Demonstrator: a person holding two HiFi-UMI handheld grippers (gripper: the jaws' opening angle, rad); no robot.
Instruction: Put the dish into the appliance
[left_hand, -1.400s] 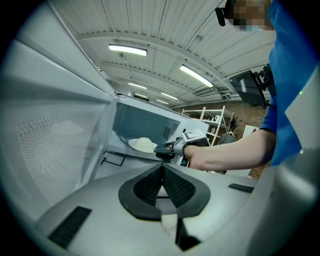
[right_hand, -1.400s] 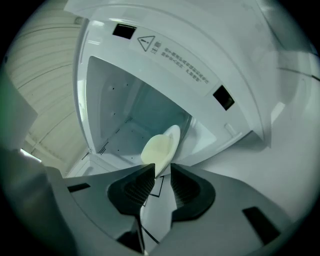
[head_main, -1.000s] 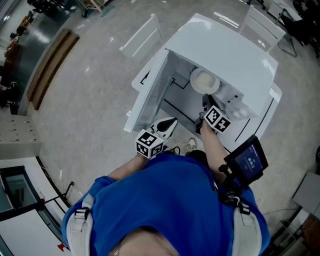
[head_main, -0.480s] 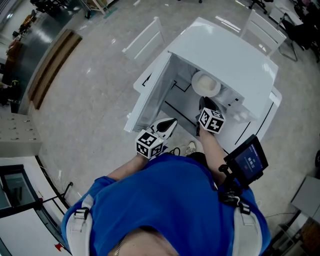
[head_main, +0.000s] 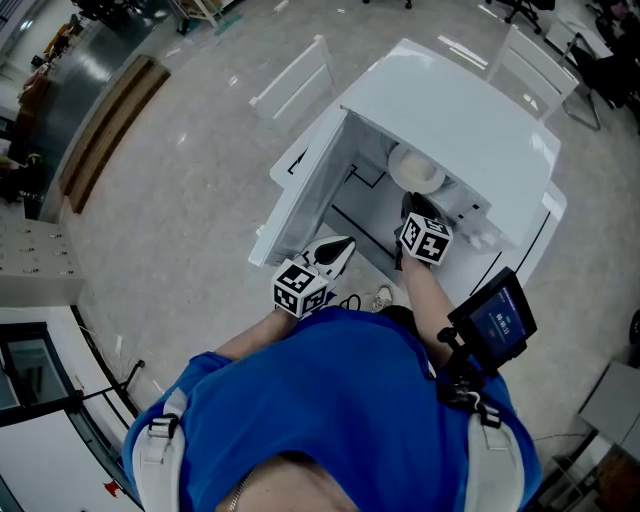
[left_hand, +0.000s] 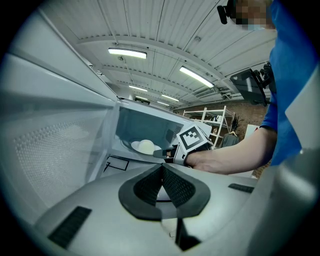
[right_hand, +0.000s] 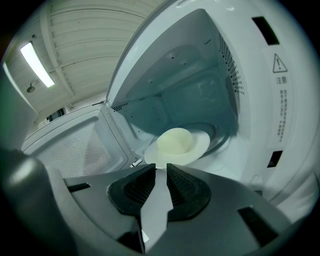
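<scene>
A white microwave (head_main: 455, 100) stands with its door (head_main: 305, 190) swung open to the left. Inside it is a white dish (head_main: 417, 170) carrying a pale round lump of food (right_hand: 175, 140). My right gripper (head_main: 412, 202) reaches into the opening, and its jaws (right_hand: 160, 167) are shut on the dish's near rim (right_hand: 150, 159). The left gripper view shows the same grip, with the dish (left_hand: 144, 147) just inside the cavity. My left gripper (head_main: 343, 245) hangs low in front of the door with its jaws (left_hand: 162, 168) shut and nothing between them.
The open door's inner face (left_hand: 55, 145) is close on the left gripper's left. A small screen (head_main: 495, 320) sits at the person's right side. A white frame (head_main: 295, 75) and a wooden bench (head_main: 105, 125) stand on the floor to the left.
My right gripper has moved a little further into the microwave with the dish, which now sits deeper under the top edge. The left gripper has not moved.
</scene>
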